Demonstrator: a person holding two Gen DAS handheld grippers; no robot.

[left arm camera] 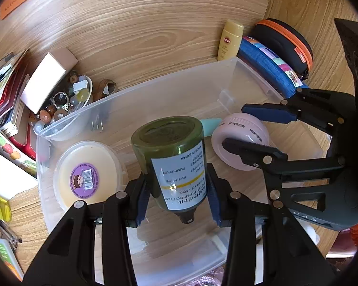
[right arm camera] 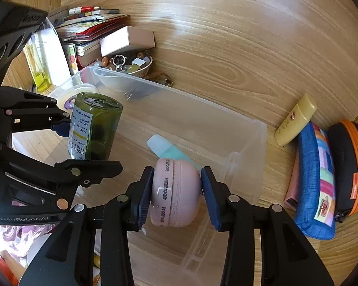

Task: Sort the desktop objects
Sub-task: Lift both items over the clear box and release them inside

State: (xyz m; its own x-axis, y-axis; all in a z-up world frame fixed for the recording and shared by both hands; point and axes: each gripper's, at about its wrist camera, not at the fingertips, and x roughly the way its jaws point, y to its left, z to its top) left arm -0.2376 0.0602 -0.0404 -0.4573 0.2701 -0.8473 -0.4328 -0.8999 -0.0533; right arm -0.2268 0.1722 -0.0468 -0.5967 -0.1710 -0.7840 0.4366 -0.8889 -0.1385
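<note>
A clear plastic bin (left arm camera: pixel 155 88) (right arm camera: pixel 191 100) sits on the wooden desk. My left gripper (left arm camera: pixel 177 190) (right arm camera: pixel 83 143) is shut on a green pump bottle (left arm camera: pixel 169 152) (right arm camera: pixel 95 126), held base-outward over the bin's left half. My right gripper (right arm camera: pixel 176 186) (left arm camera: pixel 245 131) is shut on a round pink case (right arm camera: pixel 175 190) (left arm camera: pixel 241 143) over the bin's right half. Inside the bin lie a teal tube (right arm camera: pixel 164 147) (left arm camera: pixel 211 125) and a round cream tub with a purple label (left arm camera: pixel 88 178) (right arm camera: pixel 69 100). The bottle's pump end is hidden behind my fingers.
Right of the bin lie a yellow sunscreen bottle (left arm camera: pixel 229 40) (right arm camera: pixel 296 121), a blue pouch (left arm camera: pixel 269 69) (right arm camera: pixel 317 181) and a black case with an orange zip (left arm camera: pixel 286 43) (right arm camera: pixel 350 166). A bowl of trinkets (left arm camera: pixel 66 100) (right arm camera: pixel 126 64), a pink box (left arm camera: pixel 47 78) and stacked books stand at the left.
</note>
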